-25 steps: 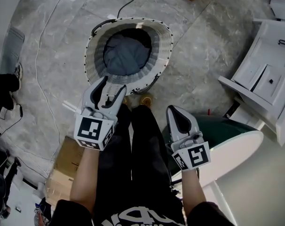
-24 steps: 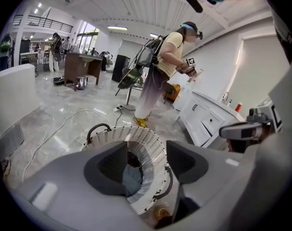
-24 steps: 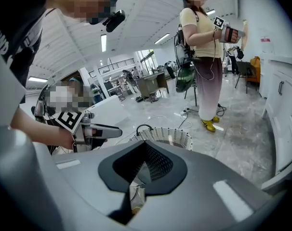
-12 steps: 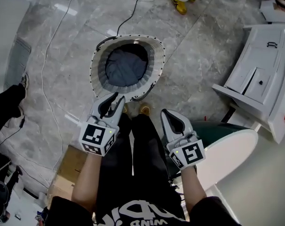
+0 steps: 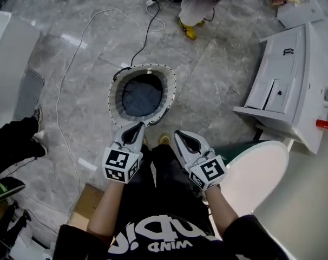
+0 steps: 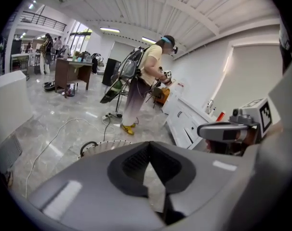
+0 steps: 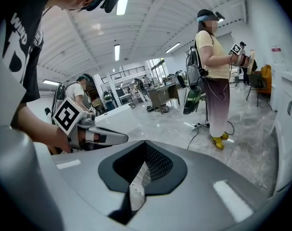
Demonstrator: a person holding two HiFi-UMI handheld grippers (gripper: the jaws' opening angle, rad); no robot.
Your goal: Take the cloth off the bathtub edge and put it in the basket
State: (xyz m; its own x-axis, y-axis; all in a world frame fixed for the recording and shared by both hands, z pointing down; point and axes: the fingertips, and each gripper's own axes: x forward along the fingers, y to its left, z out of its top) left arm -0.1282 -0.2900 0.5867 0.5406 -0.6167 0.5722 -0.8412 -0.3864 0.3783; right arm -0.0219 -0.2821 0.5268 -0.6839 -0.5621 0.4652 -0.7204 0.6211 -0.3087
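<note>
The round woven basket [image 5: 116, 85] stands on the marble floor ahead of me, with the grey-blue cloth [image 5: 142, 97] lying inside it. My left gripper [image 5: 137, 128] is held just short of the basket's near rim, its jaws shut with nothing between them. My right gripper [image 5: 180, 136] hovers beside it over my legs, also shut and empty. In the left gripper view the closed tips [image 6: 148, 146] point past the basket rim [image 6: 103, 146]. The white bathtub edge [image 5: 254, 173] curves at my right.
A white cabinet [image 5: 283, 85] stands at the right. A person in yellow shoes [image 5: 188, 30] stands beyond the basket among cables [image 5: 77, 58]. A cardboard box [image 5: 87, 202] lies by my left leg. A white unit [image 5: 12, 64] stands at the left.
The left jaws went from apart to shut. Both grippers drew back from over the basket toward my body, and the view rose, so the basket looks smaller and farther away.
</note>
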